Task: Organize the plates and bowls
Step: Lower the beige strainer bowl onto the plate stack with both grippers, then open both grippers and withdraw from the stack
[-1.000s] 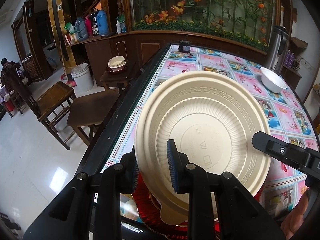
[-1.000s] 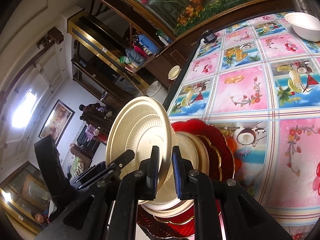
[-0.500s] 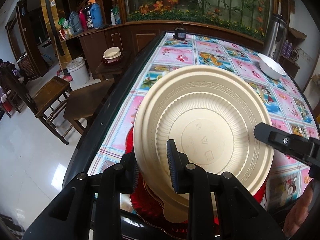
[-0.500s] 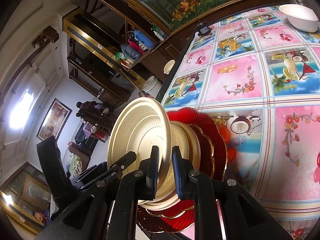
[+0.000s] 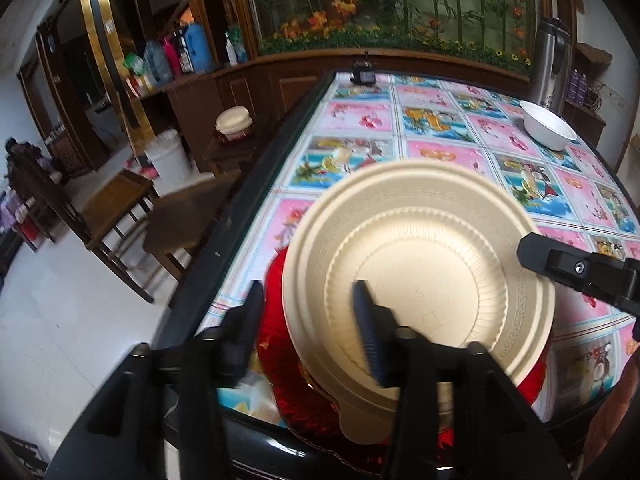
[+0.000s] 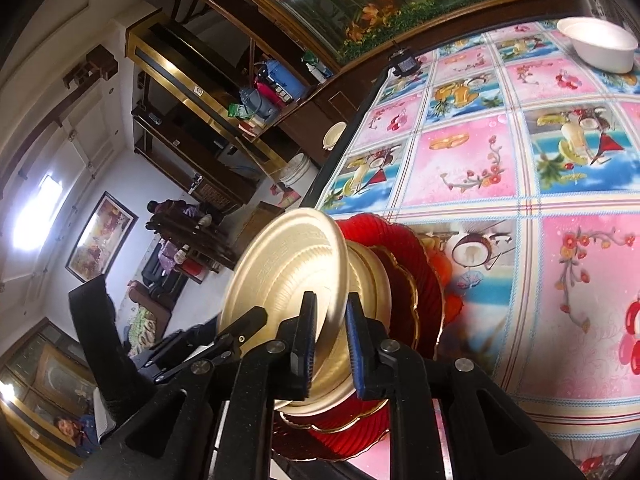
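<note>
- The right gripper [image 6: 329, 338] is clamped on the rim of a cream plate [image 6: 286, 280], one finger on each face of it; the plate stands on edge, tilted, its ribbed underside turned toward the left.
- The left gripper [image 5: 310, 322] has its fingers spread wide. The right-hand blue pad [image 5: 368, 332] lies in front of the cream plate's [image 5: 420, 276] underside, the other finger sits off the plate's left edge; whether either touches the plate cannot be told.
- Just behind the held plate is a stack at the near corner of the table: more cream dishes [image 6: 370, 280], then red plates [image 6: 424, 276] with scalloped gold-trimmed rims, resting on the tablecloth.
- In the left wrist view the red plates [image 5: 276, 344] show below and to the left of the cream plate.
- The tablecloth [image 6: 500, 160] is a pink and blue patchwork of fruit and flower pictures.
- A white bowl [image 5: 547, 130] sits upright far across the table, well apart from the stack, near a steel thermos [image 5: 549, 60].
- A small black device [image 5: 363, 74] rests at the table's far edge.
- Left of the table stand wooden chairs [image 5: 120, 208] and a white bucket [image 5: 168, 156].
</note>
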The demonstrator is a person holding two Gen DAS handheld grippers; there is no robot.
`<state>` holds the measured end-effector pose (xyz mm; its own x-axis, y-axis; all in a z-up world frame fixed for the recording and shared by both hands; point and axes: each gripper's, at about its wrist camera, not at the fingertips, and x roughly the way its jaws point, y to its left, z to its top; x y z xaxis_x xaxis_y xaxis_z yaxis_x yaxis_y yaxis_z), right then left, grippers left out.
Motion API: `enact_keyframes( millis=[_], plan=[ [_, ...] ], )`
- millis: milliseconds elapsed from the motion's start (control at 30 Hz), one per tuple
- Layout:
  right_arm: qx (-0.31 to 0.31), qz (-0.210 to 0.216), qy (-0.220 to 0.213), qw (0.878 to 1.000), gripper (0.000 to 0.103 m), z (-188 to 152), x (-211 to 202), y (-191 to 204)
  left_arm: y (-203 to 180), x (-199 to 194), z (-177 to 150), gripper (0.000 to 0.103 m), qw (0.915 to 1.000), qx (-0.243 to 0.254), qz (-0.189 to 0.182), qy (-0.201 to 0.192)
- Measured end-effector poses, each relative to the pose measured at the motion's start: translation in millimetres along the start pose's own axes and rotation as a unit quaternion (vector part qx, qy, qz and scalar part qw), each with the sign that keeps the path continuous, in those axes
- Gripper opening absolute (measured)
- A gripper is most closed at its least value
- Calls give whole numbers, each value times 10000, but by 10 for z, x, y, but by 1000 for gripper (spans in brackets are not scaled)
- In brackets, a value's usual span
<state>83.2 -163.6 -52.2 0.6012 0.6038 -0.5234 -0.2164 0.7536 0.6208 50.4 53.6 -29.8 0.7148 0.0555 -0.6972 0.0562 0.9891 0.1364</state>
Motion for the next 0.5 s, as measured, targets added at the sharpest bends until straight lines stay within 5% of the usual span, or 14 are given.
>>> enact_keyframes(
  millis=[133, 500],
  plan=[
    [-61, -35, -132, 9999, 29, 20, -70, 8, 23, -107, 16, 61, 9991, 70, 241, -342],
    [219, -42, -524, 9984, 32, 144, -280, -217, 143, -362, 141, 70, 9949, -69, 523, -863]
  ],
)
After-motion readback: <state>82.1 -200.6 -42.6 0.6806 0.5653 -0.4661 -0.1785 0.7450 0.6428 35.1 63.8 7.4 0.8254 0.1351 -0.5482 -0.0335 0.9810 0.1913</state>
